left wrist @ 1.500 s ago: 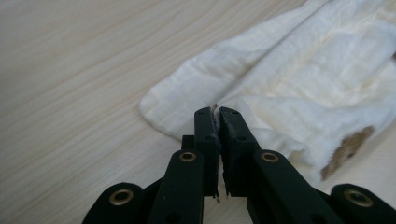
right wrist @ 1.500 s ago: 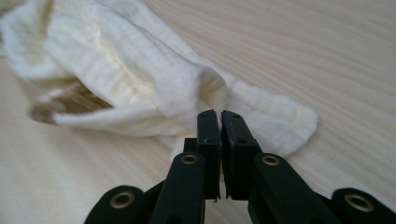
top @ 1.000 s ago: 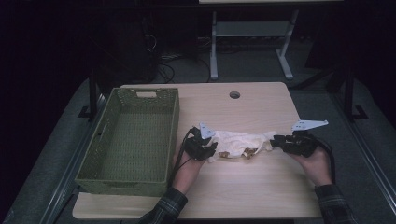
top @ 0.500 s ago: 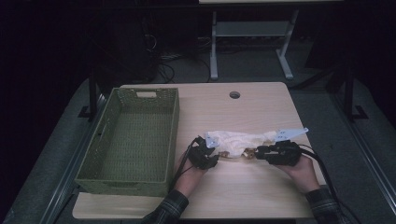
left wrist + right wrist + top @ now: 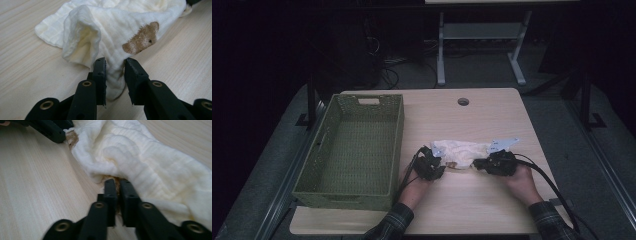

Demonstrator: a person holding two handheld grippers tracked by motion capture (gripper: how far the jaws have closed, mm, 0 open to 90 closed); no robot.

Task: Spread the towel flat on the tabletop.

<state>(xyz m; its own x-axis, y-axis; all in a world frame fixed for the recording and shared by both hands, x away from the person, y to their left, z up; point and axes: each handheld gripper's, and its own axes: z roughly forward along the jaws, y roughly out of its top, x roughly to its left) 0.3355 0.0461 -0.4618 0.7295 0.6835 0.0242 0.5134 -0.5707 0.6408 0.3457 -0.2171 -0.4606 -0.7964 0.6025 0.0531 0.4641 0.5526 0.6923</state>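
Observation:
A cream cloth with a brown bear print lies bunched on the wooden table. My left gripper sits at its left end. A hanging fold of the cloth is pinched between the jaws of that gripper, which have just been closing. My right gripper holds the cloth's right end. Its jaws have just closed almost together on an edge of the cloth. The left gripper also appears at the top left of the right gripper view.
A green woven basket stands to the left of the cloth with nothing inside it. A cable hole marks the table's far middle. Bare wood stretches in front of the hands and behind the cloth. A metal desk frame stands beyond the table.
My right gripper has slid left toward the left one, and the cloth has bunched up shorter between them. The left gripper has sunk a little toward the table.

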